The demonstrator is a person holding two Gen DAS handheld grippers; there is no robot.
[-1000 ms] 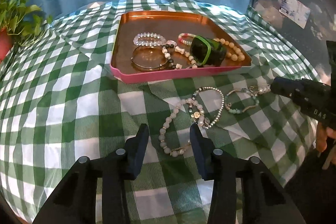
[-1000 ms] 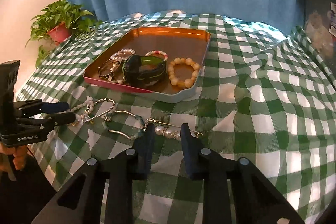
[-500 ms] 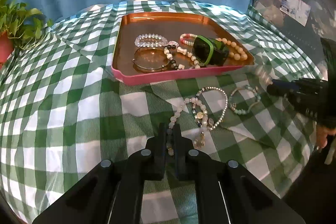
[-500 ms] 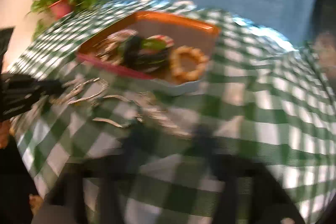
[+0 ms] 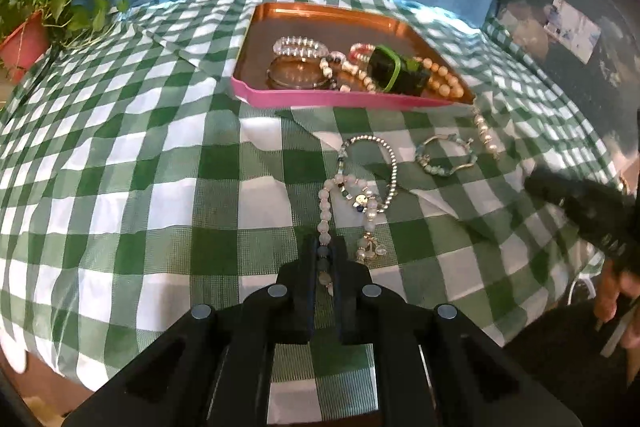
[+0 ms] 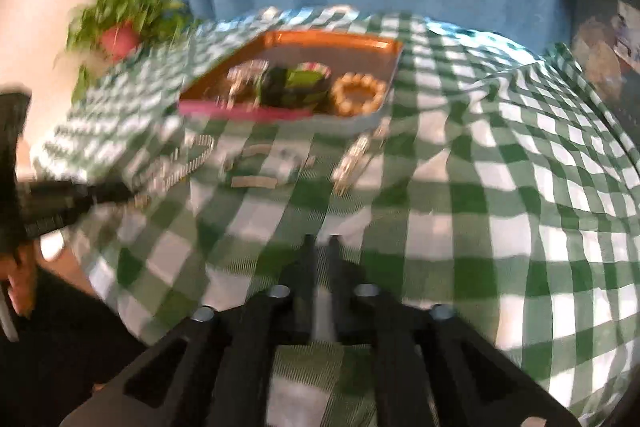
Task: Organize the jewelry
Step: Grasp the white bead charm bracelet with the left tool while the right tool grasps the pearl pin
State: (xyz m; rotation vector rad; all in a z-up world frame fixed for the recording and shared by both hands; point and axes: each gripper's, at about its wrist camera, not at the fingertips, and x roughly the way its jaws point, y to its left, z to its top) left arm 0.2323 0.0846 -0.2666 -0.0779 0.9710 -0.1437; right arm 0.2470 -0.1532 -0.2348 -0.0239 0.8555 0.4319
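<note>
A: Two big things frame your work: the checked tablecloth (image 5: 132,163) and, at twelve o'clock from your left gripper (image 5: 325,259), the copper tray (image 5: 320,21) with the pink front wall. It sits square to you, I'd judge, so either hand can reach it.

B: What's in it already?

A: Several pieces crowd its near half: a green-and-black cuff (image 5: 394,69), a tan bead bracelet (image 5: 444,79), a clear bead bracelet (image 5: 300,45) and a thin bangle (image 5: 294,75). So the sorting is well along, in my view.

B: And what's left on the cloth?

A: Four pieces. From your left gripper, the pale bead strand (image 5: 326,211) runs off toward twelve o'clock; a silver bead bracelet (image 5: 384,163) overlaps it at one o'clock; an open bangle with teal beads (image 5: 444,159) and a pearl pin (image 5: 486,135) lie further out, at about two o'clock.

B: How are my fingers?

A: Your left jaws are pinching the near end of the pale strand, though they are opening slightly. Gripping the end lets the rest trail free of the silver bracelet, probably.

B: And my right gripper (image 6: 322,247)?

A: Its view is blurred. The jaws show only a narrow gap with nothing between them, and they are opening. The pearl pin lies at twelve o'clock from them, near the tray's corner.
</note>
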